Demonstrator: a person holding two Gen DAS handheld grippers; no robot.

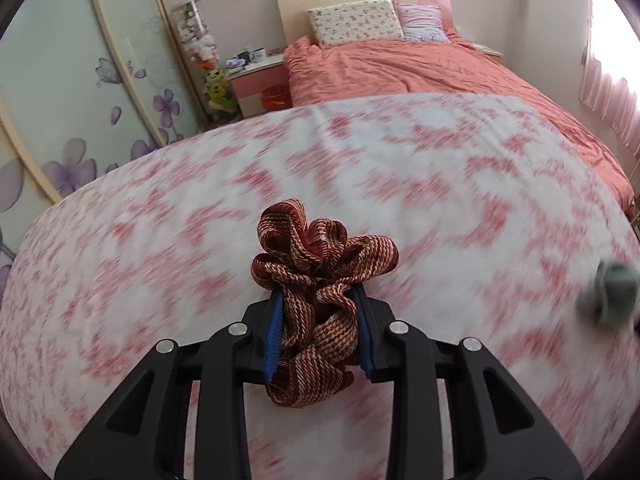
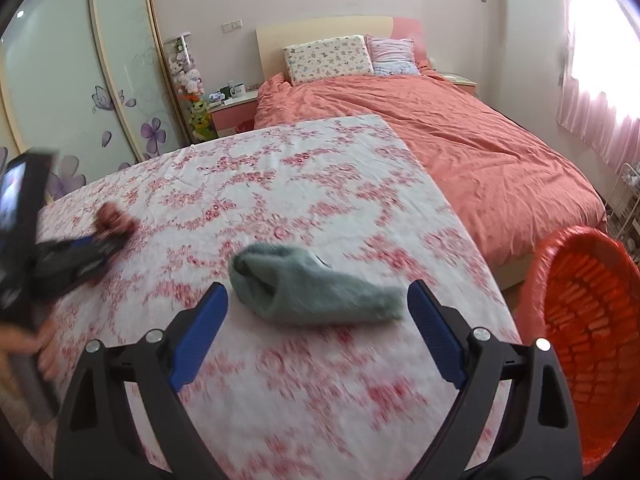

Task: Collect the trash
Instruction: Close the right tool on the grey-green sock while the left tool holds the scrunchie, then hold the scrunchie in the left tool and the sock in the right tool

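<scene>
My left gripper point(image 1: 318, 300) is shut on a crumpled brown-and-orange woven cloth point(image 1: 320, 264), held just above the pink-flowered tablecloth point(image 1: 160, 240). In the right wrist view the left gripper point(image 2: 104, 246) and that cloth point(image 2: 114, 216) show blurred at the far left. A grey-green sock point(image 2: 308, 288) lies on the tablecloth point(image 2: 280, 168), just ahead of my right gripper point(image 2: 316, 296), which is open wide and empty with its fingers either side of the sock. The sock also shows blurred at the right edge of the left wrist view point(image 1: 608, 296). An orange basket point(image 2: 584, 328) lined with an orange bag stands off the table's right edge.
A bed with a salmon duvet point(image 2: 460, 148) lies beyond the table. A wardrobe with flower-painted doors point(image 2: 80, 92) runs along the left. A nightstand point(image 2: 232, 112) with mugs and a column of plush toys point(image 2: 188, 80) stand by the bed. Pink curtains point(image 2: 600, 112) hang at the right.
</scene>
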